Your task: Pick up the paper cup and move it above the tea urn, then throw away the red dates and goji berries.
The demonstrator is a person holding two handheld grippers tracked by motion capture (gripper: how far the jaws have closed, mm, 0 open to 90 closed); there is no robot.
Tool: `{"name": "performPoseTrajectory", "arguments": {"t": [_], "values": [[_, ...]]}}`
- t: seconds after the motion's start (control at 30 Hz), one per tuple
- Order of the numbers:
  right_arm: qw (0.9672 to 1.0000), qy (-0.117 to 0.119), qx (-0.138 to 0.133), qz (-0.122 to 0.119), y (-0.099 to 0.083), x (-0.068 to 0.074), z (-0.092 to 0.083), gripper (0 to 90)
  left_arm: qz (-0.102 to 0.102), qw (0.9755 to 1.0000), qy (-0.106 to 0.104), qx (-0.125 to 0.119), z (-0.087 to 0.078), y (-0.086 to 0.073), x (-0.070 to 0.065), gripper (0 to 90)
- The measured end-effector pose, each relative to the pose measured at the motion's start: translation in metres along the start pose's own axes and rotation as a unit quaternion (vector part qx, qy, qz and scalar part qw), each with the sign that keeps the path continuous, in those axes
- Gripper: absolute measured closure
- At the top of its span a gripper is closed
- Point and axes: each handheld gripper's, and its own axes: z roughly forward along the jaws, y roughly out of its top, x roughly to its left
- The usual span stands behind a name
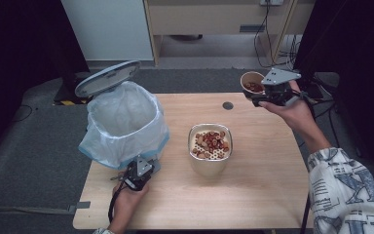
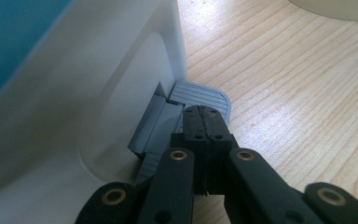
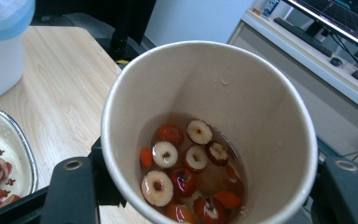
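A paper cup holding sliced red dates in liquid hangs above the table's far right corner, with my right gripper shut on it; its jaws flank the cup. My left gripper is shut, and its tips rest on the grey foot pedal of a white bin. The bin's lid stands raised. A metal pot with a perforated insert full of date pieces stands mid-table.
The wooden table has a small dark hole near its far edge. The bin, lined with a white bag, fills the left side. A desk with a keyboard and monitor lies beyond the right corner.
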Motion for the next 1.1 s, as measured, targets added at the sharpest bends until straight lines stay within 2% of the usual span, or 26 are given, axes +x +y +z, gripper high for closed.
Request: {"name": "performPoseTrajectory", "arguments": {"t": [0.2,0.4,0.53,0.73,1.1], "values": [[0.9997,0.011,0.004,-0.019,0.005,0.001,0.006,34.7,0.000,1.0000,0.002,0.000,0.000,0.000,0.000,89.5],[0.9992,0.008,0.012,-0.037,0.011,0.003,0.008,34.7,0.001,1.0000,0.001,-0.001,0.000,0.000,0.000,89.5],[0.9993,0.000,0.014,-0.036,0.016,0.003,0.008,34.8,-0.001,1.0000,0.000,-0.002,0.000,0.000,0.000,89.5],[0.9982,0.014,0.009,-0.057,0.027,0.016,0.011,34.6,0.000,1.0000,0.002,-0.002,0.000,0.000,-0.001,89.5],[0.9978,0.019,0.005,-0.063,0.031,0.026,0.010,34.6,0.001,1.0000,0.001,0.000,0.000,0.000,0.000,89.5]]}}
